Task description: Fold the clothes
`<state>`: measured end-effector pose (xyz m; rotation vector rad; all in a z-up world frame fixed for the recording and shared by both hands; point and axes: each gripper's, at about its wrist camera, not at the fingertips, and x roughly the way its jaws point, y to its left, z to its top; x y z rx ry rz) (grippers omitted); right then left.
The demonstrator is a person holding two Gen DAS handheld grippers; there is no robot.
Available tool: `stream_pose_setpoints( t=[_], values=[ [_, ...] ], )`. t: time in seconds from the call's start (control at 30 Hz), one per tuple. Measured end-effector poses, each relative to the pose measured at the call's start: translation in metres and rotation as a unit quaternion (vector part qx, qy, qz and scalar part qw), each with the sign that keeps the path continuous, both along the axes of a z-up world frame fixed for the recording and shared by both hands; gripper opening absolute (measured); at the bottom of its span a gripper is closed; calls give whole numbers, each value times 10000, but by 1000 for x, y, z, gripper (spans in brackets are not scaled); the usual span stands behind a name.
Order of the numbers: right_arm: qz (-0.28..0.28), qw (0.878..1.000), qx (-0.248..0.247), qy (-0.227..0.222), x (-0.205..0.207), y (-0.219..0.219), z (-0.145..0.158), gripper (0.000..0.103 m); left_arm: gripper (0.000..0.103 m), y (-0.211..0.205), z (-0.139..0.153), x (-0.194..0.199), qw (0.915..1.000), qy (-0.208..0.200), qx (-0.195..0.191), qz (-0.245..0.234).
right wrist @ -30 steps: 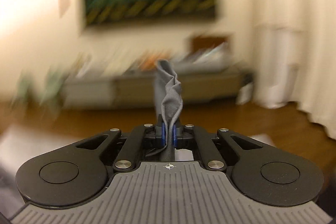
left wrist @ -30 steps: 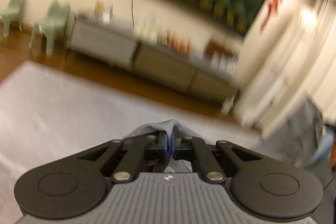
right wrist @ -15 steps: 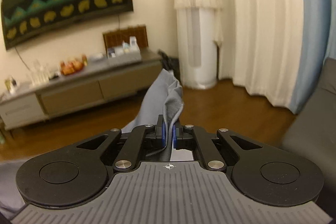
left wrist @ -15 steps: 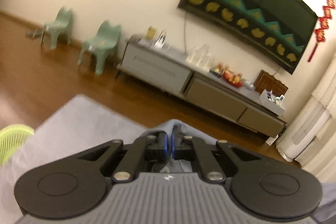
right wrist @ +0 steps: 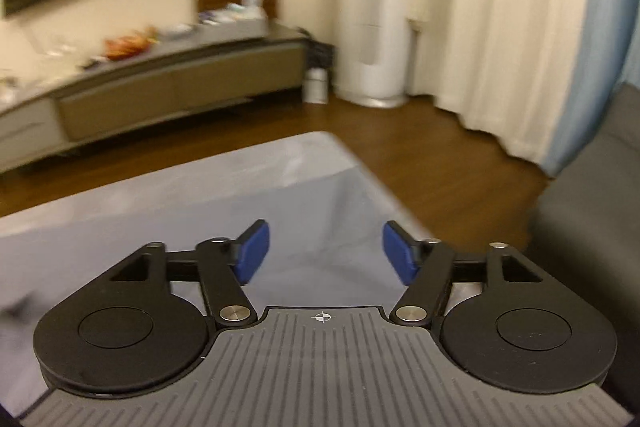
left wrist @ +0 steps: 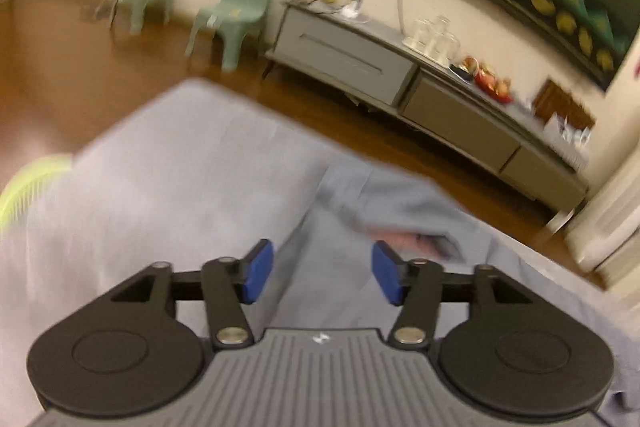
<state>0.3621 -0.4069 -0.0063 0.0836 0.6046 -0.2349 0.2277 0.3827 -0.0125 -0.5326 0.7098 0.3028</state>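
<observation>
jaws on both grippers stand wide apart, and nothing sits between the blue pads. the left gripper (left wrist: pixel 322 273) is above a grey-blue garment (left wrist: pixel 340 227) that lies on the table (left wrist: pixel 168 163), which has a pale grey cloth over it. the garment is spread out under and ahead of the pads (left wrist: pixel 258 271), and it runs off to the right side of the view. the pads look apart from the cloth, but the picture is blurry, so i cannot tell if they touch it. a small pinkish blur, too fuzzy to name, sits on the garment just past the right pad. a bit of bright green thing (left wrist: pixel 28 183) shows at the left edge of the table.

the right gripper (right wrist: pixel 326 253) is let go too, with its pads (right wrist: pixel 252 255) far apart over the far right corner of the table (right wrist: pixel 200 195). only smooth grey cloth shows between them. i cannot tell if any of it is the garment.

beyond the table are a wood floor, a long low cabinet (left wrist: pixel 400 83), two green chairs (left wrist: pixel 232 15), white curtains (right wrist: pixel 500 27) and a grey sofa (right wrist: pixel 592 207).
</observation>
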Motion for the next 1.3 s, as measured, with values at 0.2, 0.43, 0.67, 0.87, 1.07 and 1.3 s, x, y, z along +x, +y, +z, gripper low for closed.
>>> stream_pose_setpoints(
  t=[0.2, 0.43, 0.67, 0.87, 1.07, 1.3],
  values=[
    [2519, 9671, -110, 349, -86, 115, -8, 95, 86, -4, -48, -30, 9973, 51, -294, -670],
    [3509, 9176, -1331, 1307, -137, 193, -69, 86, 90, -40, -65, -20, 9904, 179, 307, -1334],
    [2393, 9557, -1392, 997, -123, 148, -38, 5, 9, -45, -36, -37, 9840, -300, 113, -1753],
    [829, 9881, -652, -1121, -136, 48, 98, 0, 8, -19, 79, -38, 9726, -1533, -190, -1739],
    [-127, 9744, -168, -2239, -139, -38, 220, 0, 8, 5, 179, -38, 9646, -2181, -204, -1470],
    [-427, 9908, 95, -1277, -178, -102, 108, 0, 8, 14, 98, -117, 9813, -890, -54, -1708]
  ],
)
